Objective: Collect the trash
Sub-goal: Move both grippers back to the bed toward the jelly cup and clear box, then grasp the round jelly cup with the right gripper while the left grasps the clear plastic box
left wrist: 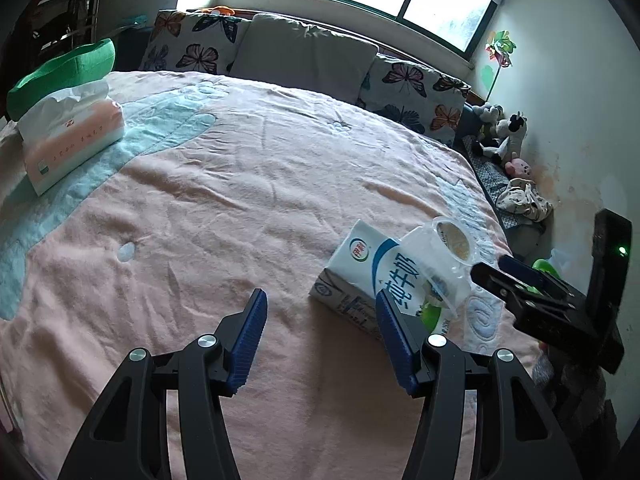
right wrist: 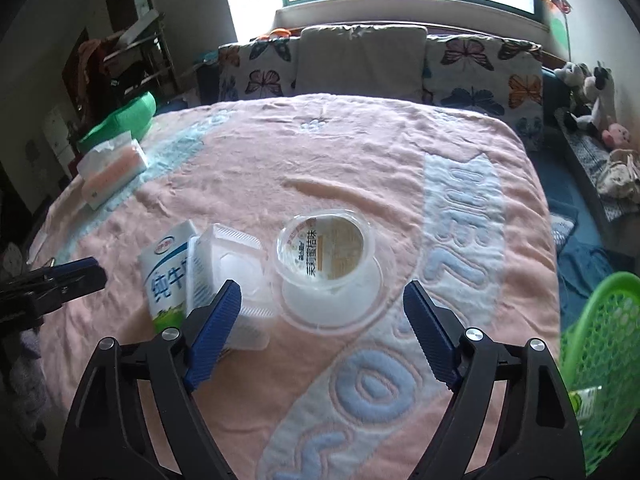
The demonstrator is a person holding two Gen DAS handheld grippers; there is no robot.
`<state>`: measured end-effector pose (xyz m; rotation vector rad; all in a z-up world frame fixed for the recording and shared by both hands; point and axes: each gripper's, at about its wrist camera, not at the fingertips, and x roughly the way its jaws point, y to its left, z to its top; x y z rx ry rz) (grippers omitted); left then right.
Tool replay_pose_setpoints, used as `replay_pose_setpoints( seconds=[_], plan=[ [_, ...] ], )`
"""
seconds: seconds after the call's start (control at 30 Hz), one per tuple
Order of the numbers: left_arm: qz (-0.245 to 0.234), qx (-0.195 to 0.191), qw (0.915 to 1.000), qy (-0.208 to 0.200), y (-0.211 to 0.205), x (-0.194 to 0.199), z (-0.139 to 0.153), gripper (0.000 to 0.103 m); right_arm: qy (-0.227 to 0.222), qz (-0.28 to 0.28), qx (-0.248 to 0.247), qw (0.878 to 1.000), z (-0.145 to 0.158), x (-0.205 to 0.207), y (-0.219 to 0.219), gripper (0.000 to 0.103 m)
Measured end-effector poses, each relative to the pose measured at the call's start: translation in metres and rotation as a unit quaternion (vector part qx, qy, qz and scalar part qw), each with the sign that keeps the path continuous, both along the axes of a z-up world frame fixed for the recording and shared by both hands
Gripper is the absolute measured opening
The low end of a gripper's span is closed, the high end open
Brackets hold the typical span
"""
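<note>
A white and blue milk carton (left wrist: 360,276) lies on the pink bed cover; it also shows in the right wrist view (right wrist: 166,272). A clear plastic tray (right wrist: 228,276) leans on it. A clear fruit cup (right wrist: 326,256) stands beside them; it shows in the left wrist view too (left wrist: 452,248). My left gripper (left wrist: 320,312) is open and empty, its right finger just in front of the carton. My right gripper (right wrist: 320,304) is open and empty, its jaws either side of the cup, just in front of it.
A green mesh basket (right wrist: 604,360) stands off the bed at the right. A tissue pack (left wrist: 68,136) and a green cushion (left wrist: 52,76) lie at the far left. Butterfly pillows (left wrist: 412,88) line the headboard. Stuffed toys (left wrist: 500,136) sit by the right wall.
</note>
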<state>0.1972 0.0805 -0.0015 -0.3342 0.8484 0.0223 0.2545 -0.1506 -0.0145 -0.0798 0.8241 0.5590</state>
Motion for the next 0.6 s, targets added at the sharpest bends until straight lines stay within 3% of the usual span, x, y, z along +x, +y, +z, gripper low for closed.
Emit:
replay_pose_setpoints(
  seconds=[0.33, 0.43, 0.6],
  plan=[
    [-0.009, -0.012, 0.9999, -0.002, 0.006, 0.005, 0.0, 0.055, 0.006, 0.007, -0.019, 1.0, -0.013, 0.024, 0.017, 0.075],
    [-0.022, -0.004, 0.9997, -0.005, 0.004, 0.005, 0.001, 0.055, 0.014, 0.009, -0.021, 1.0, -0.017, 0.029, 0.019, 0.068],
    [-0.049, 0.013, 0.9987, -0.008, -0.003, 0.007, 0.004, 0.059, 0.013, 0.01, -0.02, 1.0, -0.016, 0.028, 0.019, 0.067]
  ],
)
